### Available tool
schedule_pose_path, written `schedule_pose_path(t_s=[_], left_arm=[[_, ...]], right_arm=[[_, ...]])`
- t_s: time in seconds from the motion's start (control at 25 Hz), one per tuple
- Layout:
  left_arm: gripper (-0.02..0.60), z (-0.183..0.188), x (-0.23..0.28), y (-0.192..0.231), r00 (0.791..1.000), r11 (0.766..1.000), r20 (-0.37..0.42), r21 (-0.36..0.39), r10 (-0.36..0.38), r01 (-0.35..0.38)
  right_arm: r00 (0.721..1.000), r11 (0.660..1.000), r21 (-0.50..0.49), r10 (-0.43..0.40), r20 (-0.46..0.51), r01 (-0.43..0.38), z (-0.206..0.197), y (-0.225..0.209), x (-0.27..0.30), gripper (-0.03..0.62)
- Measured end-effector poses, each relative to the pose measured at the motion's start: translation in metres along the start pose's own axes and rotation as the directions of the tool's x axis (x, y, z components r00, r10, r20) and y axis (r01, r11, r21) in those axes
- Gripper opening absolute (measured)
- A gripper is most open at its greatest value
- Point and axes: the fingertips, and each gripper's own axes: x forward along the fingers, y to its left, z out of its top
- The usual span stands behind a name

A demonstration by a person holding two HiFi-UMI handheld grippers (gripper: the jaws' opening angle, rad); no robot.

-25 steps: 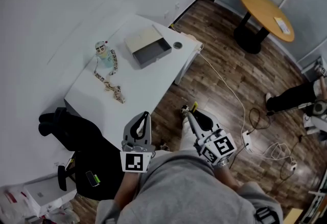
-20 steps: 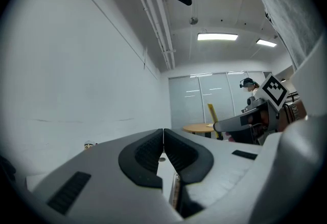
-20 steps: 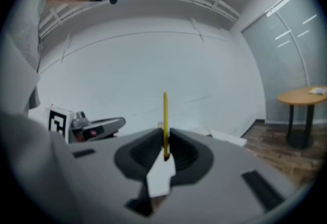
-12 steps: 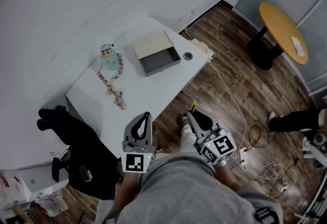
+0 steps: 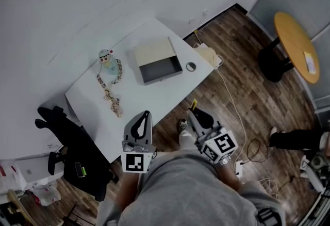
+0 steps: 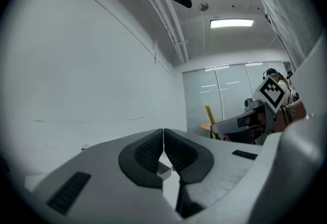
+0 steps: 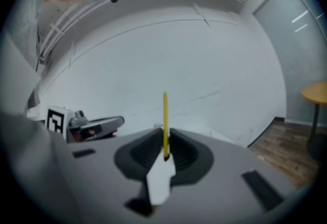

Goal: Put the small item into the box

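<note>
You hold the yellow stick (image 7: pixel 165 115), well short of the box (image 5: pixel 161 71)
Right gripper (image 5: pixel 197 115) pinches it upright, ready to drop in; left gripper (image 5: pixel 144 118) closed on nothing, spare

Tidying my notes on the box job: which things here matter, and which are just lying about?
Job: thin yellow stick, held in the right tool; open grey box on the white table.
Lying about: small toy figure, patterned strap, small grey ring, round orange table.
</note>
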Motion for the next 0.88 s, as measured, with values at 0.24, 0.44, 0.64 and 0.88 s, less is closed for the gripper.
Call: schedule_pose_path(t_s=[0.24,0.44,0.64,0.88], left_arm=[[0.035,-0.001,0.042,-0.002,0.993,0.993,-0.023,-0.002,0.119,-0.119],[0.035,0.003,0.073,-0.007,0.981,0.981,-0.003,-0.007,0.193,-0.193],[0.035,0.000,0.093,-0.012,0.968,0.968,0.001,-0.010,0.252,-0.252],[0.035,-0.004,0.098,-0.013,0.953,0.953,-0.017,-0.012,0.304,-0.304]], right_arm=[[0.996,0.997,0.001,0.079,-0.049,-0.079,0.008,-0.048,0.023,0.067],[0.986,0.988,-0.020,0.150,-0.079,-0.152,0.017,-0.083,0.041,0.067],[0.972,0.976,-0.040,0.210,-0.105,-0.215,0.021,-0.105,0.057,0.067],[0.957,0.963,-0.038,0.259,-0.128,-0.266,0.019,-0.115,0.070,0.067]])
